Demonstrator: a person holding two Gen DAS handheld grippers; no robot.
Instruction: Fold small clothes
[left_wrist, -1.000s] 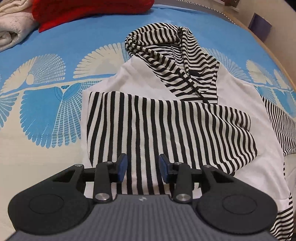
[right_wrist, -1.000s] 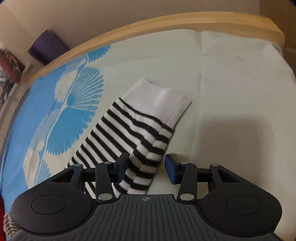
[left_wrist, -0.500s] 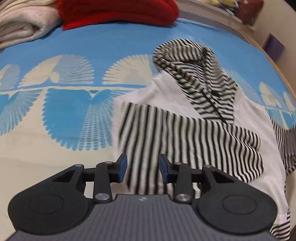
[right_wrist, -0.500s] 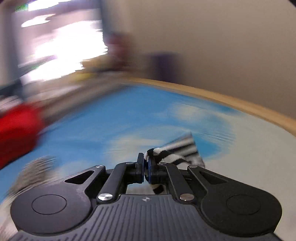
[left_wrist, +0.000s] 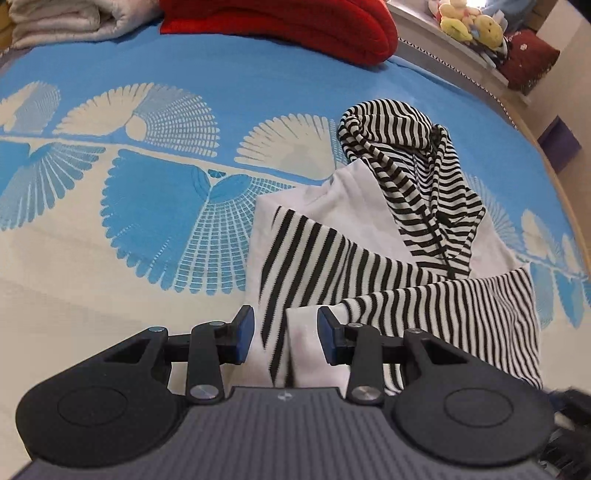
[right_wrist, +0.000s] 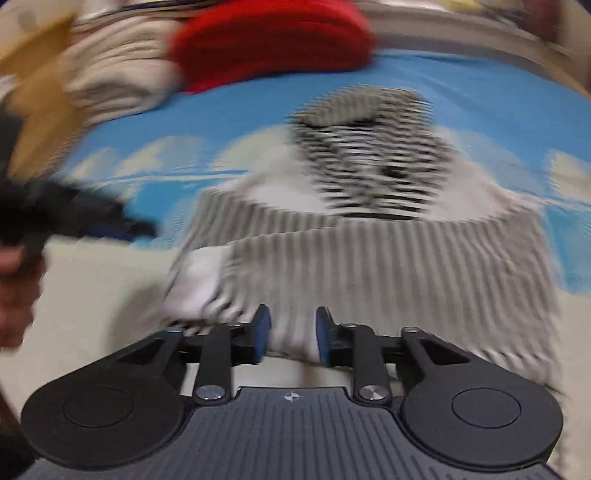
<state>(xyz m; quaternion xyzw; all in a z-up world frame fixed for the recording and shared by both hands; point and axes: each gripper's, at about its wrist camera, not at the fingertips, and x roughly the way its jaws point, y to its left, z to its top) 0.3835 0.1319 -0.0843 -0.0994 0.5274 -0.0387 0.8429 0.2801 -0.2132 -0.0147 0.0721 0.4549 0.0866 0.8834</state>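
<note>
Our hoodie (left_wrist: 369, 236) lies on the bed (left_wrist: 110, 314). Both sleeves lie across its front. Our left gripper (left_wrist: 285, 334) and right gripper (right_wrist: 291, 334) hang over the bottom edge, fingers open, holding nothing. Next we should pinch that edge and fold it up toward the hood (left_wrist: 406, 147).

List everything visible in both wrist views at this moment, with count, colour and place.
striped hooded top: one, white body with black-and-white striped hood and sleeves, both sleeves folded across the front, on the bed.
patterned bedspread: one, blue and cream fan print, under the top.
red knitted garment: one, red, at the far edge of the bed.
cream folded blanket: one, cream, far left beside the red garment.
plush toys: several, mostly yellow, on a ledge at far right.
dark red cushion: one, beside the toys.
left claw: open, over the sleeve cuffs.
right claw: open, over the striped sleeve; this view is blurred.
</note>
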